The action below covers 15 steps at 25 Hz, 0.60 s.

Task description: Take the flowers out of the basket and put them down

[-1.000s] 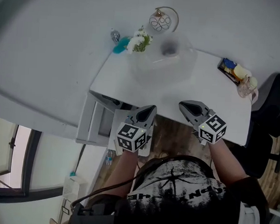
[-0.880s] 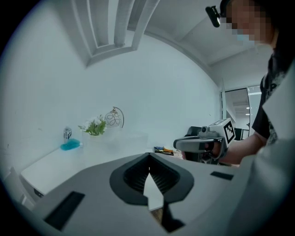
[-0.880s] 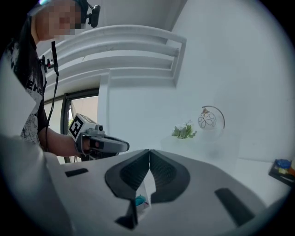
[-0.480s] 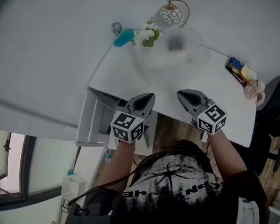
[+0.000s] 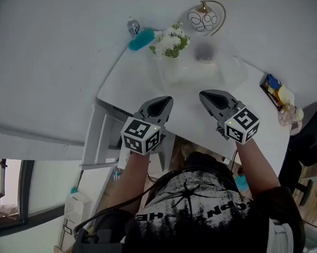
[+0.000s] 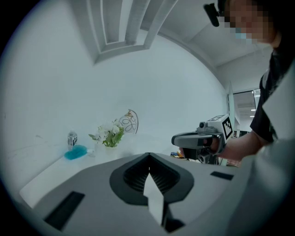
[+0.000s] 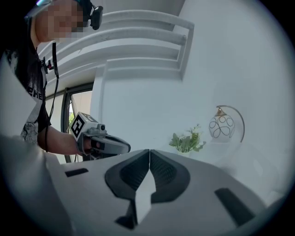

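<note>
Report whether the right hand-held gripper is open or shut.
Shut: the right hand-held gripper shows jaws touching, nothing between them.

White flowers [image 5: 172, 41] with green leaves are seen standing upright, at the far edge of the table [image 5: 150, 90].

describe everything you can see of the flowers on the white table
The flowers are a small bunch of white blooms over green leaves, standing upright at the far edge of the white table, close to the wall. A teal object lies just to their left and a round wire ornament stands to their right, both apart from them. Whatever holds the stems is pale and too faint to make out.
</note>
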Tool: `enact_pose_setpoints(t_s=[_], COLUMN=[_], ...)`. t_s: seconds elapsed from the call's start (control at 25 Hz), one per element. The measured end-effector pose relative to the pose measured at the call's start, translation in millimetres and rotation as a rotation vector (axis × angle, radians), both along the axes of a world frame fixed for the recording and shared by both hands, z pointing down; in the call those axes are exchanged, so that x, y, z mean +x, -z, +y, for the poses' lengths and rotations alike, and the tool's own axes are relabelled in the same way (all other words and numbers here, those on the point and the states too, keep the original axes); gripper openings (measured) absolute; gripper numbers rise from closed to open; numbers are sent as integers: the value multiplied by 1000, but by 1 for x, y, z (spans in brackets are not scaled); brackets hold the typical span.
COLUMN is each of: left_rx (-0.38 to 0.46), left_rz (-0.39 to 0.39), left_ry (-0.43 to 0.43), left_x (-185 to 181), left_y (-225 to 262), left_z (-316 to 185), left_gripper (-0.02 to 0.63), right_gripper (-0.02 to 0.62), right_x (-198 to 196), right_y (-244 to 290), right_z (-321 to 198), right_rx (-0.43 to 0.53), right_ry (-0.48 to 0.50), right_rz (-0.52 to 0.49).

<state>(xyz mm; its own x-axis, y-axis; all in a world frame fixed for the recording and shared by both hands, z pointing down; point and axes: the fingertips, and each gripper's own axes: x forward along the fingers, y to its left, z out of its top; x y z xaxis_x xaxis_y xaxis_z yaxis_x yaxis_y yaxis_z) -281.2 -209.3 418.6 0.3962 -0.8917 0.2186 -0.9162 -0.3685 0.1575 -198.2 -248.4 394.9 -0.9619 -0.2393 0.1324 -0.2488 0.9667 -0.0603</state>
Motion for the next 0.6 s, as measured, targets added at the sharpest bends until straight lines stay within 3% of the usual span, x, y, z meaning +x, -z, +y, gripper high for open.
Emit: enact_pose_setpoints(t_s=[0.6], left_rx=[-65], left_rz=[8], left_ry=[51], left_x=[-42], left_y=[1], left_z=[-77], left_gripper=[11], right_gripper=[14], right_x=[-65], right_y=[30], right_z=[-99], right_rx=[-1], right_ry=[135], right_rz=[120])
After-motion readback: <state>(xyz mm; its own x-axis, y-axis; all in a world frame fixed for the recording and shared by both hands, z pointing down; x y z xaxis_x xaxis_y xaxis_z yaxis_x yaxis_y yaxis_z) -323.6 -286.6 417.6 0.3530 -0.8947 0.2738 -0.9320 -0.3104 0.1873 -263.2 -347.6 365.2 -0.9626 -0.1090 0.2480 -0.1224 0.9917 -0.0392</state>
